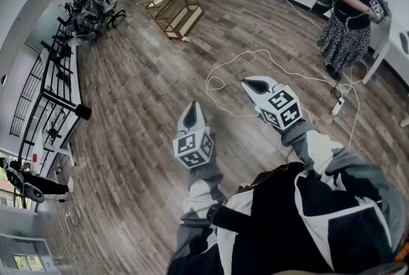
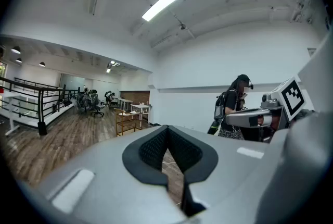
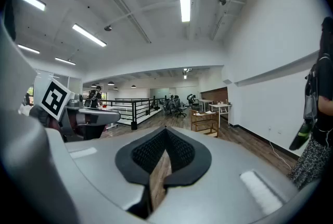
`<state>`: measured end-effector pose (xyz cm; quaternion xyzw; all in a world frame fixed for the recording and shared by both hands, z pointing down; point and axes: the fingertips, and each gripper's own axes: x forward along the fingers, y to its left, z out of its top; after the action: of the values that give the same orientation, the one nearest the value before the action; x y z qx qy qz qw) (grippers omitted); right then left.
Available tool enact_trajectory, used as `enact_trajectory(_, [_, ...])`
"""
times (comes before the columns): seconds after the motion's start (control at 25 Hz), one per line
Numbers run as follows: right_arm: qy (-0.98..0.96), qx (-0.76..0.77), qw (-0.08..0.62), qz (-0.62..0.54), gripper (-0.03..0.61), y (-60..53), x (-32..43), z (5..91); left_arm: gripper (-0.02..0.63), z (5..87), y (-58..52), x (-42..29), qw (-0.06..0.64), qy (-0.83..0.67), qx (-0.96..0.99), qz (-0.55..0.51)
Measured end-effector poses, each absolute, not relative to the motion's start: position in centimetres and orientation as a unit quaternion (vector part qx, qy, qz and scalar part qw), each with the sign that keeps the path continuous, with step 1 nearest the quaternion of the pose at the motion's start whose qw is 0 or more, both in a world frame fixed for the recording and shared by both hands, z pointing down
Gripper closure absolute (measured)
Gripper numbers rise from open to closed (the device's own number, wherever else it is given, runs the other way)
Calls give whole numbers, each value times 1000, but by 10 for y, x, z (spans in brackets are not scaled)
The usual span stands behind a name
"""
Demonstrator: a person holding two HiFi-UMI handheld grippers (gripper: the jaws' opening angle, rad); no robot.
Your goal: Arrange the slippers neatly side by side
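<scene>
Left tongs: the left gripper [image 1: 191,111] was closed, its dark pads met at the tip, and there was nothing between them.
Right tongs: the right gripper [image 1: 254,84] was closed in the same way and also empty. Only the floor showed through the narrow slit behind its pads.
Posture: both were held out in front of the body, side by side but apart, pointing forward across the room and not down at any object.
Reason, as I judge: this looked like a carrying or waiting posture, because nothing within reach asked for a grip.
Slippers: no slipper appeared in any of the three views, so I could not tell where they lay.
Surroundings: bare wooden floor [image 1: 140,107], a wooden rack [image 1: 179,11] far ahead, and another person [image 1: 348,11] standing well apart on the right.
Task progress, as I judge: the arranging was not yet begun.
</scene>
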<state>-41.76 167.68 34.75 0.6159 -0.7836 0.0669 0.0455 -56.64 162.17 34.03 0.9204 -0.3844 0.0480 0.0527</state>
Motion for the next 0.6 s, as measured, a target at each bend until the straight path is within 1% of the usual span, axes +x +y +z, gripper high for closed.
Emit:
enact_trajectory(0.12, [-783,617,47,67,575,1671,-420,345,609,333,1615,-569,38,-388,920,51])
enact_trajectory(0.6, [-782,618,40,70,571,1660,-430,346,609,338,1605,-572,39,-375,925,51])
